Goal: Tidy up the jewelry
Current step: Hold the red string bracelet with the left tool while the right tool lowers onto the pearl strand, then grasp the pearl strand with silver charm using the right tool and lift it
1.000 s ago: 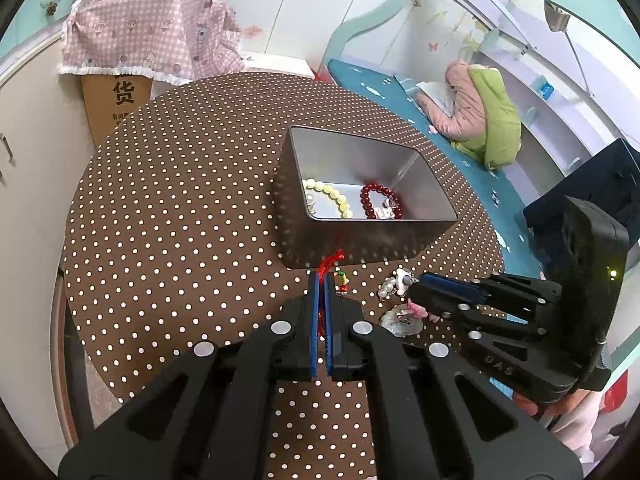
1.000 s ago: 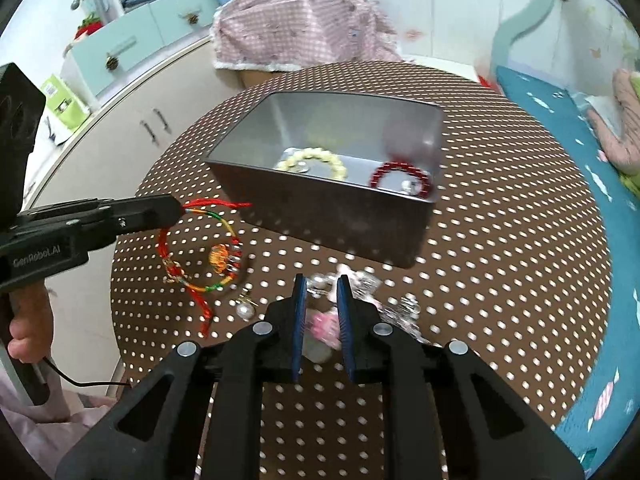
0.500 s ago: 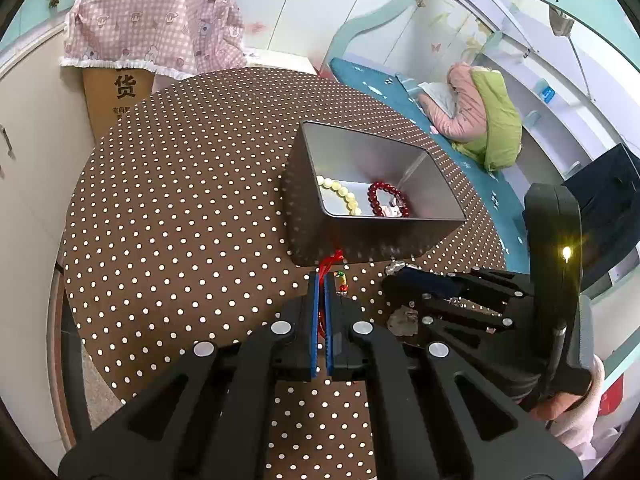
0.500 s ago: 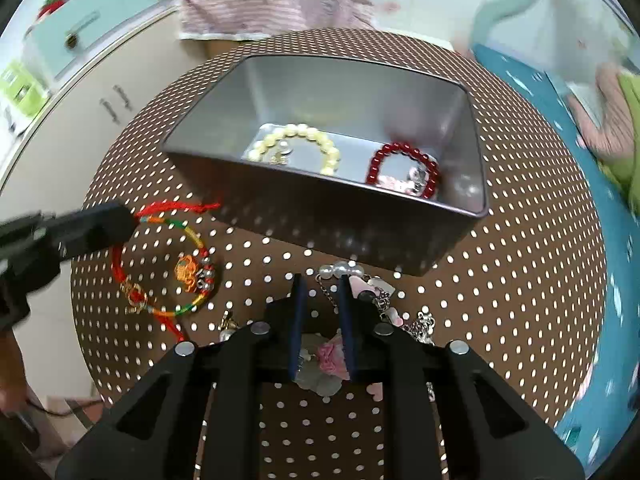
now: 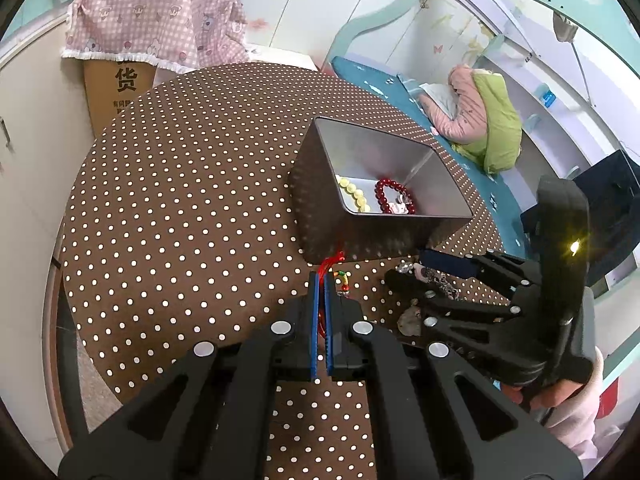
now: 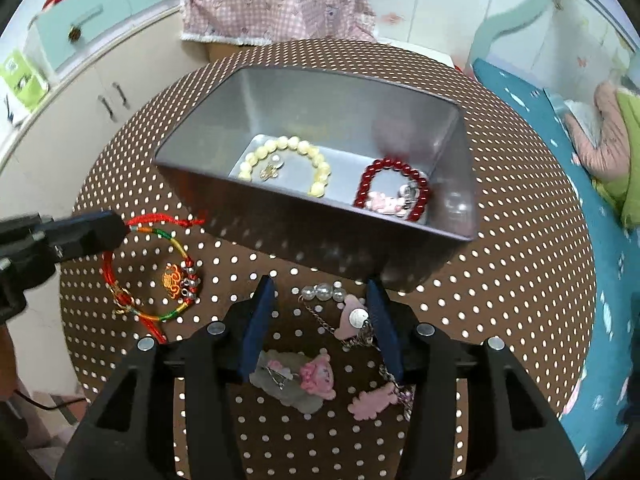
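Left gripper (image 5: 320,280) is clamping the red cord bracelet (image 6: 156,264) beside the tin (image 6: 400,128); right gripper (image 6: 320,300) is opening its jaws over the chain (image 6: 332,320), pads clear; two bead bracelets are lying in the tin on the table (image 5: 180,200).

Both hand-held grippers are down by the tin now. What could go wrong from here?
1. The left hand-held gripper pinches only the red end of the cord bracelet; the loop dangles and may snag the metal tin rim when lifted in.
2. The right hand-held gripper is opening over the chain with clear beads, nothing gripped; closing there may catch only part of the chain and drag the pink charm lying close by.
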`<state>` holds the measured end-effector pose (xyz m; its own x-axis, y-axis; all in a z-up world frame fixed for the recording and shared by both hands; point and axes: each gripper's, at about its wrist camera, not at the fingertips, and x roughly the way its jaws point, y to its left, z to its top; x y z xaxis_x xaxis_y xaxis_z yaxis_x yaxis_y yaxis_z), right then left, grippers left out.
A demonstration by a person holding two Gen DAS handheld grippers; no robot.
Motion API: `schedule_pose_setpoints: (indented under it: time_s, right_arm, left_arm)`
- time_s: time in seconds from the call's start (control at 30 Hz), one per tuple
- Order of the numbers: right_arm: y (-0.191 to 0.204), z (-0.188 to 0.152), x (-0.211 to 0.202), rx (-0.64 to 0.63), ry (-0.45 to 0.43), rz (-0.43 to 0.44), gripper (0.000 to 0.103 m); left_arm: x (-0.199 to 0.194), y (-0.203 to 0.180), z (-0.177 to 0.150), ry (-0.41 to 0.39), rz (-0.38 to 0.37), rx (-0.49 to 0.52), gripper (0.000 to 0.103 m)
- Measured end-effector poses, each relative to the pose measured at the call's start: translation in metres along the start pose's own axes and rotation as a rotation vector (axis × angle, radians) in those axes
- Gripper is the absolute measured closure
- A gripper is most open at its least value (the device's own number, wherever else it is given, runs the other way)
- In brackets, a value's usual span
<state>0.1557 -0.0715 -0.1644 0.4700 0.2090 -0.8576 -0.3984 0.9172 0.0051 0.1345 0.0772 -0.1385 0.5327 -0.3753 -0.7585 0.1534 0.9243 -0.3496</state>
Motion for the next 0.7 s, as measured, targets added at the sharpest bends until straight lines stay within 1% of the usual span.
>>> schedule_pose_setpoints:
  time_s: [0.07,0.13,0.17,0.2,0.23,0.37,0.43,0.47,0.53,0.7]
  right_arm:
    - [0.004,-0.003,0.003,-0.025,-0.004,0.021,0.068]
    - [0.006,-0.002,0.004,-0.043,-0.017,0.026,0.079]
    - [0.006,-0.001,0.004,-0.048,-0.018,0.027,0.083]
    - [0.005,-0.001,0.005,-0.05,-0.017,0.025,0.09]
    - [0.004,-0.002,0.005,-0.05,-0.016,0.027,0.091]
    - [0.004,-0.006,0.002,-0.062,-0.005,0.028,0.089]
    - [0.003,-0.008,-0.002,-0.07,-0.02,0.04,0.082]
    - [0.004,-0.009,-0.004,-0.081,-0.025,0.044,0.08]
    - [0.004,-0.011,-0.005,-0.1,-0.029,0.044,0.072]
    - [0.002,-0.016,-0.006,-0.175,-0.023,0.052,0.072]
  left_arm:
    - [0.001,0.001,0.0,0.001,0.002,-0.002,0.101]
    - [0.002,0.001,-0.001,0.002,0.003,-0.006,0.101]
    - [0.003,0.002,-0.001,0.002,0.003,-0.009,0.101]
    - [0.003,0.003,-0.001,0.003,0.004,-0.011,0.101]
    - [0.004,0.003,-0.002,0.004,0.006,-0.013,0.101]
    - [0.003,0.007,-0.002,0.002,0.009,-0.021,0.101]
    - [0.003,0.008,-0.002,0.002,0.011,-0.021,0.101]
    - [0.003,0.008,-0.002,0.002,0.011,-0.021,0.101]
    - [0.002,0.007,-0.003,0.002,0.013,-0.021,0.101]
    - [0.0,0.006,-0.005,-0.001,0.022,-0.023,0.101]
